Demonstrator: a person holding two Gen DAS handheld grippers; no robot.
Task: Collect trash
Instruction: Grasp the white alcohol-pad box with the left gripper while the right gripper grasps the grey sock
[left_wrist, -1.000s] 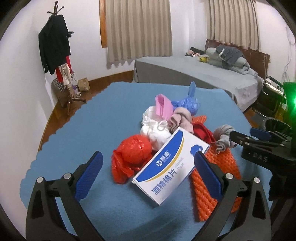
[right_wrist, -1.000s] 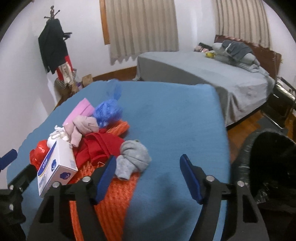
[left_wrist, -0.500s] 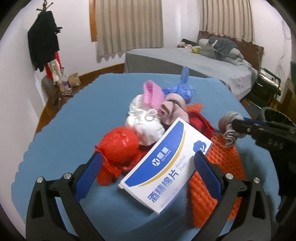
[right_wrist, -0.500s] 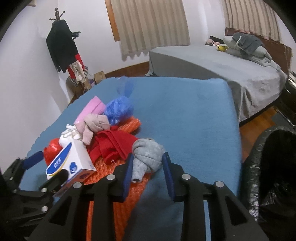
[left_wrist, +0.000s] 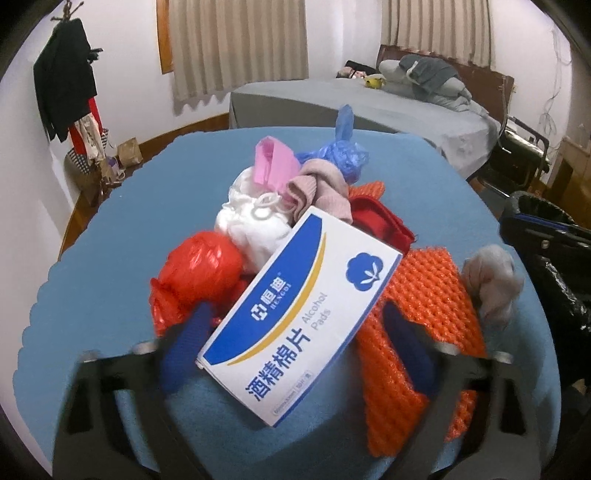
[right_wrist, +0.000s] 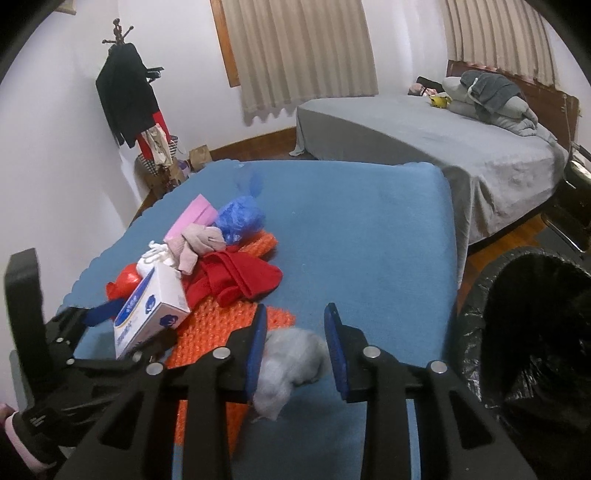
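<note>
A pile of trash lies on the blue-covered table (right_wrist: 351, 229). Its nearest piece is a white and blue alcohol pad box (left_wrist: 303, 321), tilted against a red plastic bag (left_wrist: 199, 269) and an orange foam mesh (left_wrist: 424, 295). My left gripper (left_wrist: 295, 343) straddles the box. Its jaws are closing, with the left pad at the box's edge and a gap at the right pad. My right gripper (right_wrist: 295, 347) is shut on a grey cloth wad (right_wrist: 291, 354), held just off the mesh. The same grey wad (left_wrist: 491, 280) shows in the left wrist view.
Behind the box lie a white bag (left_wrist: 255, 225), a pink sock (left_wrist: 321, 188), a blue bag (left_wrist: 340, 155) and a red cloth (left_wrist: 380, 221). A bin lined with a black bag (right_wrist: 535, 332) stands off the table's right edge. A grey bed (right_wrist: 424, 125) lies beyond.
The right gripper's jaws shut on the grey wad and drew it back off the pile. The left gripper came down onto the box and its jaws narrowed around it.
</note>
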